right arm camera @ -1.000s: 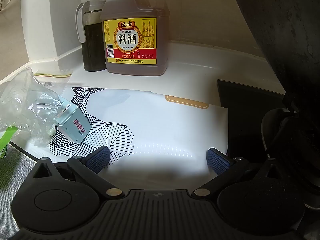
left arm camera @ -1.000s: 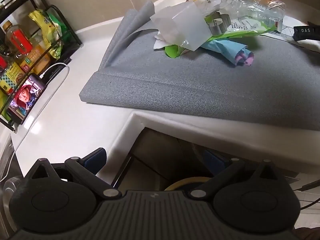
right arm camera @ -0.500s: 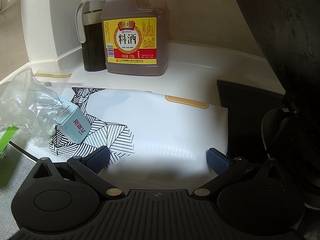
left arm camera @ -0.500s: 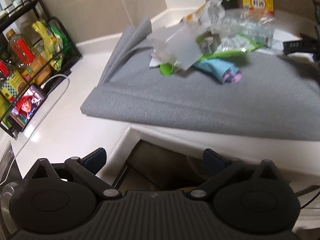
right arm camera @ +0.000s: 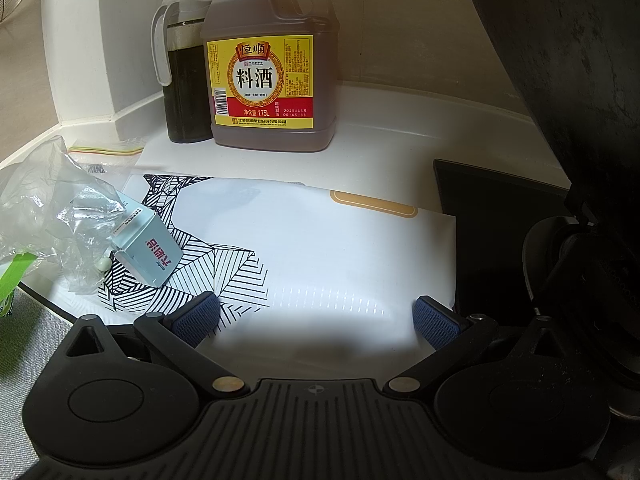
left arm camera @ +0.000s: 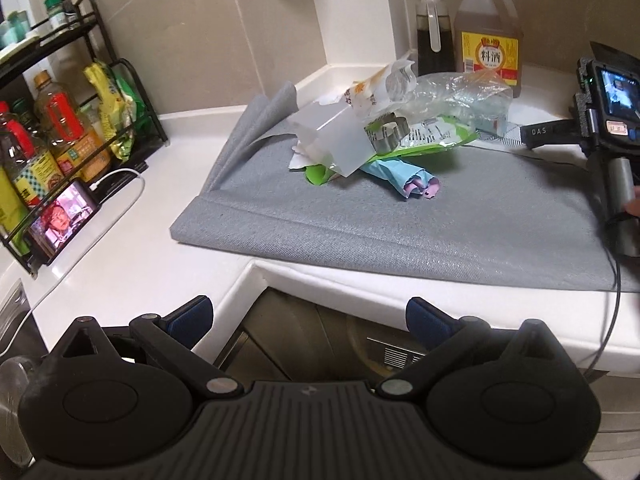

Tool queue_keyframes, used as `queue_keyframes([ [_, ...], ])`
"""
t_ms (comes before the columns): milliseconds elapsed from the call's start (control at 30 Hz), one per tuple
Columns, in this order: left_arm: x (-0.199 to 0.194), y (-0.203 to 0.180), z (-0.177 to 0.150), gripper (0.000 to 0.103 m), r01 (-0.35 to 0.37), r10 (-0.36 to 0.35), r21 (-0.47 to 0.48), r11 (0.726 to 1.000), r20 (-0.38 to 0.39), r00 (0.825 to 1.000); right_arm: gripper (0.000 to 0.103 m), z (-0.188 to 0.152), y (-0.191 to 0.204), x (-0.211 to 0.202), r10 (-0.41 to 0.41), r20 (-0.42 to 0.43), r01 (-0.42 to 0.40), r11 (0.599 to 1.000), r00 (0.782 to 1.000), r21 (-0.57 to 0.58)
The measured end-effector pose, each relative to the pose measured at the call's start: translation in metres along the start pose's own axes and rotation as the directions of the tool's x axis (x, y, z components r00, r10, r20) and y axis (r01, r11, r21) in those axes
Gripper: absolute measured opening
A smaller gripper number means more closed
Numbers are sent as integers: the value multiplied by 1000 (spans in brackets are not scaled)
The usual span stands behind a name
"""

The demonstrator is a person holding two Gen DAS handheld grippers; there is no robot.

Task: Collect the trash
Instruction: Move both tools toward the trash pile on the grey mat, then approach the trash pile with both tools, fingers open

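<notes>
A heap of trash [left arm camera: 384, 136] lies on a grey cloth [left arm camera: 440, 216] on the white counter: clear plastic wrap, a green packet, a translucent sheet, a blue-and-pink roll [left arm camera: 408, 180]. My left gripper [left arm camera: 310, 316] is open and empty, held off the counter's front edge, well short of the heap. My right gripper [right arm camera: 316, 316] is open and empty over a white sheet with black line patterns [right arm camera: 320, 248]. A small grey-blue carton [right arm camera: 146, 250] and crumpled clear plastic [right arm camera: 48, 208] lie to its left. The right gripper's body shows in the left wrist view [left arm camera: 600, 120].
A cooking wine jug [right arm camera: 272, 68] and a dark sauce jug [right arm camera: 180, 68] stand at the back wall. A black pot [right arm camera: 580, 160] rises on the right. A black rack [left arm camera: 60, 100] of bottles and a charging phone [left arm camera: 60, 220] stand left. Below the counter edge is an open gap [left arm camera: 320, 340].
My left gripper has risen and tilted up, so the heap, the back wall and the jugs now show further off. The right gripper has not moved.
</notes>
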State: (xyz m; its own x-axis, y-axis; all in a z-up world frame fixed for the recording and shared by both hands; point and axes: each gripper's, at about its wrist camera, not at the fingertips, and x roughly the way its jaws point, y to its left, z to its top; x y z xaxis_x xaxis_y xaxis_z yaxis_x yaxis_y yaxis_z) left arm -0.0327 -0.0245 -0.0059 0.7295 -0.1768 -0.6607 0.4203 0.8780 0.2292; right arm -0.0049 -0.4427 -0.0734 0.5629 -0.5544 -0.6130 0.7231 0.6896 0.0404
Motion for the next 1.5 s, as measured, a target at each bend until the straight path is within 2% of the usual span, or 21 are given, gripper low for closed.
queue_keyframes([
  [400,-35,6,-17,103,4,-3,-19,1000,26,1000,103,1,1,-1,-11,0,11,1000,1000,7],
  [467,-38,7,-19,103,0,1,-13,1000,30,1000,103,-2,2,-11,11,-5,-11,1000,1000,0],
  [567,-42,7,-24,103,-1,1,0,1000,27,1000,103,-13,4,-60,68,95,-66,998,993,-21],
  [667,-45,10,-25,103,29,-28,-18,999,12,1000,103,-30,4,-134,164,225,-147,985,960,-89],
  [800,-56,12,-29,103,77,-76,-40,996,30,997,103,-57,1,-223,265,366,-220,962,892,-161],
  [867,-63,10,-32,103,85,-84,-31,996,45,995,103,-72,-3,-256,306,401,-252,951,864,-181],
  [933,-68,11,-36,103,89,-87,-39,995,53,995,103,-84,-8,-277,352,375,-297,934,857,-198],
  [1067,-81,15,-43,103,114,-109,-73,991,72,991,103,-100,-17,-307,423,287,-384,905,860,-185],
  [1233,-102,21,-51,103,97,-81,-111,989,142,987,103,-111,-22,-339,402,310,-354,913,862,-202],
  [1300,-109,25,-55,103,121,-99,-127,985,162,982,103,-114,-21,-347,396,316,-341,915,862,-215],
  [1500,-121,32,-63,103,166,-146,-133,977,146,978,103,-120,-14,-361,415,305,-347,903,857,-255],
])
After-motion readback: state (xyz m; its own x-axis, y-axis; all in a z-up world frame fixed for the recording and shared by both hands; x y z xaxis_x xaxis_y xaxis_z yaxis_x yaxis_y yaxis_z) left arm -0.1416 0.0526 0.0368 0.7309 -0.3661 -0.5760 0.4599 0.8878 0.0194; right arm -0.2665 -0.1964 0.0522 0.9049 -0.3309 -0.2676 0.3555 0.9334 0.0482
